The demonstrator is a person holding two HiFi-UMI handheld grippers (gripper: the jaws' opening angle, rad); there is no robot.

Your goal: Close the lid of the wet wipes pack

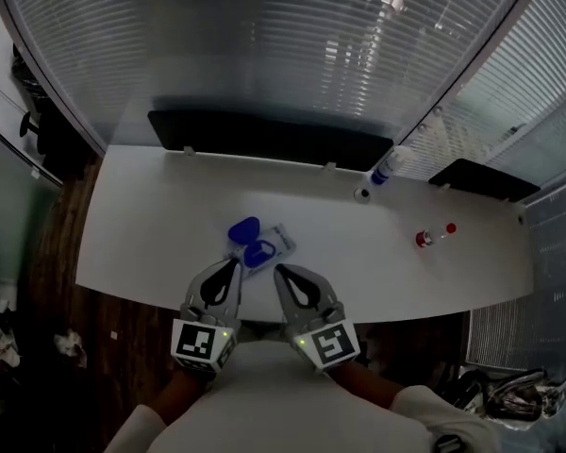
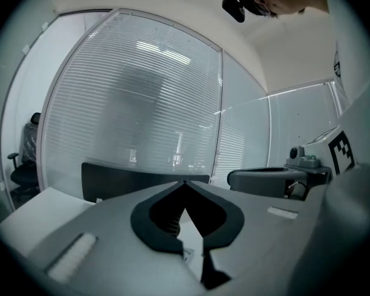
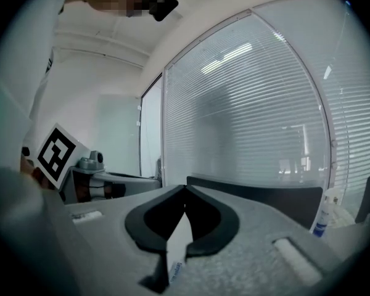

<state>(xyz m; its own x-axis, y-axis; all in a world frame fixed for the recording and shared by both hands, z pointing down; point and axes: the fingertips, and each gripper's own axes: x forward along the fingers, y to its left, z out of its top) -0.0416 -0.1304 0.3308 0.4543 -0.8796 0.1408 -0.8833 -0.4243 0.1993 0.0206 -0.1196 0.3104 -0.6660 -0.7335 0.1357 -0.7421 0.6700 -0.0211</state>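
The wet wipes pack point(image 1: 267, 243) lies on the white table point(image 1: 151, 225), just beyond both grippers. Its blue lid point(image 1: 244, 228) stands flipped open, away from me, above the blue opening ring point(image 1: 259, 253). My left gripper point(image 1: 234, 264) is shut and empty, its tip at the pack's near left edge. My right gripper point(image 1: 277, 271) is shut and empty too, just near right of the pack. In the left gripper view the left gripper point(image 2: 185, 182) has its jaws meeting at the tips, as does the right gripper point(image 3: 185, 188) in its own view. A sliver of the pack's label point(image 3: 176, 267) shows below them.
A bottle with a blue label point(image 1: 385, 166) and a small white cap point(image 1: 361, 194) stand at the back right. Two small red items point(image 1: 424, 239) sit further right. Black chair backs point(image 1: 264, 135) line the table's far edge, against glass walls with blinds.
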